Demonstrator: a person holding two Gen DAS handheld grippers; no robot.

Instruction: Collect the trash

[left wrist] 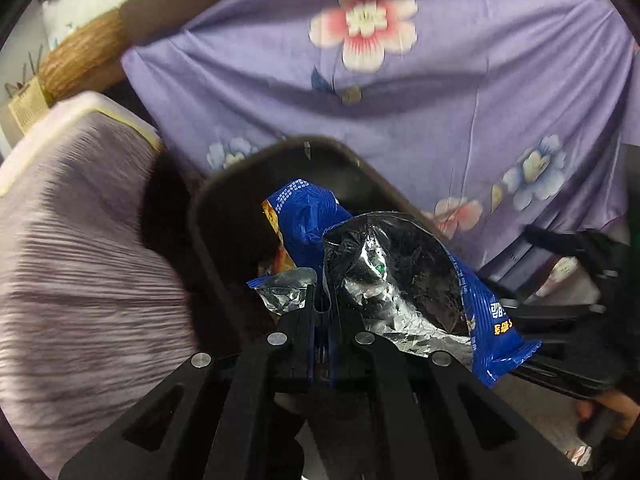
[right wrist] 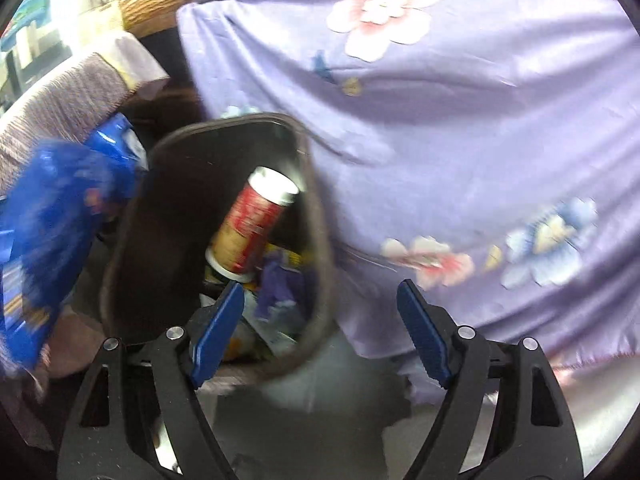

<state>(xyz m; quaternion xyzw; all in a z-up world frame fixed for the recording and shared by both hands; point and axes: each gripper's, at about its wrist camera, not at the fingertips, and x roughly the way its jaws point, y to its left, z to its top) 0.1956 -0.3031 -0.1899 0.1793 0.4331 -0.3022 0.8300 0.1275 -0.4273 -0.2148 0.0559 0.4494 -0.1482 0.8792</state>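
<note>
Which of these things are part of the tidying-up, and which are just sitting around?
Part of the job:
- blue snack bag, pinched in the left gripper
- dark bin
- red can inside the bin
- right gripper, open and empty

Just there:
- purple flowered sheet
- ribbed lilac cushion
- woven basket

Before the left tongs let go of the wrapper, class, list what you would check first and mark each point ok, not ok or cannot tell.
1. Left tongs shut on crumpled blue foil snack wrapper: ok.
2. Wrapper over dark oval trash bin: ok.
3. Bin has room above red and gold can: ok.
4. Right tongs open, empty: ok.
5. Purple floral cloth outside bin rim: ok.
6. Wrapper will clear the rim: cannot tell.
</note>
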